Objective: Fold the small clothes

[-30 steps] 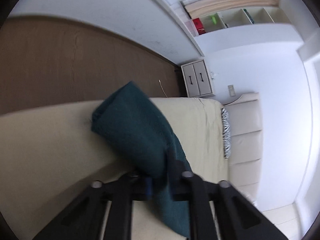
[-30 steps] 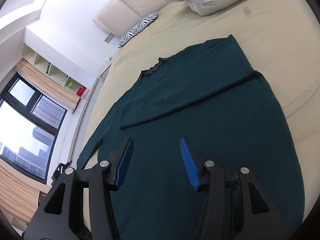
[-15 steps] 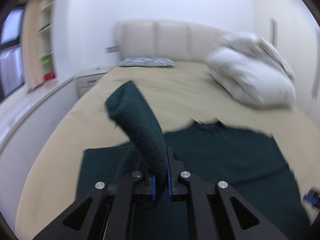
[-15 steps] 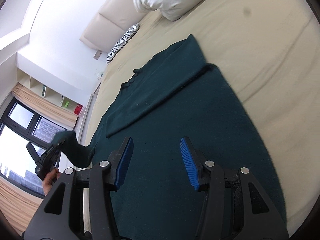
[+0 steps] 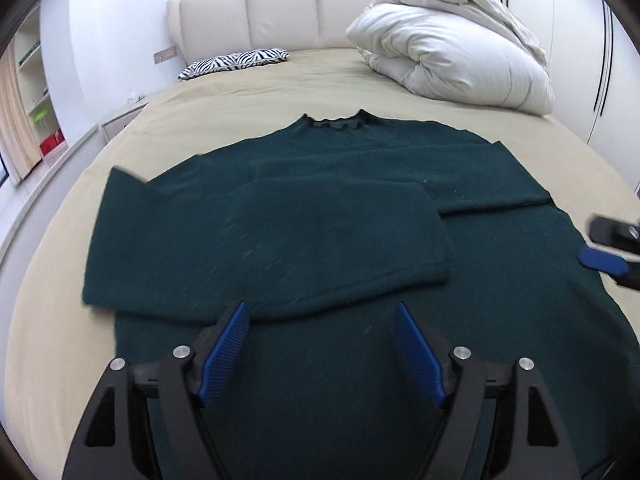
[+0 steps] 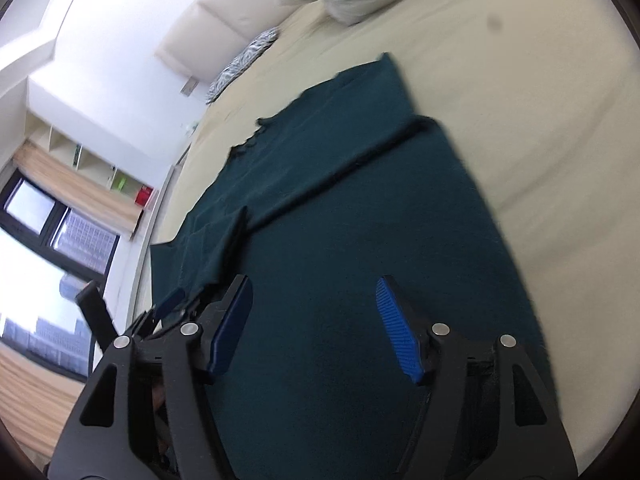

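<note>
A dark green sweater (image 5: 328, 360) lies flat on the beige bed (image 5: 240, 96), collar (image 5: 338, 124) toward the headboard. Both sleeves are folded across the chest; the left sleeve (image 5: 280, 248) lies on top. My left gripper (image 5: 320, 316) hovers over the sweater's lower body, its jaws opening with nothing between them. My right gripper (image 6: 314, 292) hangs over the sweater (image 6: 360, 240) too, jaws opening and holding nothing. The right gripper's blue pad (image 5: 604, 265) shows at the right edge of the left wrist view. The left gripper's fingertips (image 6: 170, 300) peek in at the left of the right wrist view.
A bundled white duvet (image 5: 452, 48) lies at the head of the bed on the right, a zebra-print pillow (image 5: 234, 62) on the left. A padded headboard (image 5: 280, 16) stands behind. Shelves and a window (image 6: 60, 216) run along the left side of the room.
My left gripper swung the sleeve over the sweater's chest, let it go and opened wide. My right gripper spread its jaws further and dropped a little closer to the sweater.
</note>
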`<action>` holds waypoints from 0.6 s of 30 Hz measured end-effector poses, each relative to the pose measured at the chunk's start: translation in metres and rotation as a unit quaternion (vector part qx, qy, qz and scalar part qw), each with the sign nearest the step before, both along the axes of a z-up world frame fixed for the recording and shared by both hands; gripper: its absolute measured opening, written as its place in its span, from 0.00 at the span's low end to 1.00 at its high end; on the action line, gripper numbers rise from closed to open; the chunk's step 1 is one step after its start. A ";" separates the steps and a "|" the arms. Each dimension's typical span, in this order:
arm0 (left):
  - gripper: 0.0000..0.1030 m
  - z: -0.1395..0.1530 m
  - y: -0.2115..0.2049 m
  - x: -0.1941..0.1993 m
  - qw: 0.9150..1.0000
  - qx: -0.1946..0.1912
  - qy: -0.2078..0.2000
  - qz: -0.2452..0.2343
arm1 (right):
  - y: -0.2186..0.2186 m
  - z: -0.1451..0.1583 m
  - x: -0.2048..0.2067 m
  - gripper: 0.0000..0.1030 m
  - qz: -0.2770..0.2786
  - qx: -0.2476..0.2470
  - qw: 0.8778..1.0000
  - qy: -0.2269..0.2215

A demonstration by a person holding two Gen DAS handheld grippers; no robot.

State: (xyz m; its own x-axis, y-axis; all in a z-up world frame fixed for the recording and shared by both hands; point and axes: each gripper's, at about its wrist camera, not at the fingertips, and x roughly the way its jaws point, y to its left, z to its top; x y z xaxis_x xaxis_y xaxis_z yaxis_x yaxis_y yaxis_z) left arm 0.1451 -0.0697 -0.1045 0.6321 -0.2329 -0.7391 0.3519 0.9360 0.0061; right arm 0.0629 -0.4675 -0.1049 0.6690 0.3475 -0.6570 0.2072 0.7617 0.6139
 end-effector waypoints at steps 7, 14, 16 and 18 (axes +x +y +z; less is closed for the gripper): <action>0.76 -0.009 0.050 -0.007 0.994 -0.084 0.026 0.072 | 0.069 -0.009 0.093 0.62 0.079 -0.016 0.996 0.026; 0.76 -0.019 0.072 -0.008 0.988 -0.127 0.039 0.083 | 0.101 -0.034 0.151 0.47 0.090 -0.054 0.993 0.057; 0.76 -0.017 0.074 -0.010 0.986 -0.137 0.035 0.085 | 0.106 -0.033 0.156 0.21 0.102 -0.067 0.990 0.064; 0.76 -0.014 0.079 -0.011 0.984 -0.150 0.030 0.091 | 0.118 -0.026 0.149 0.07 0.112 -0.081 0.989 0.056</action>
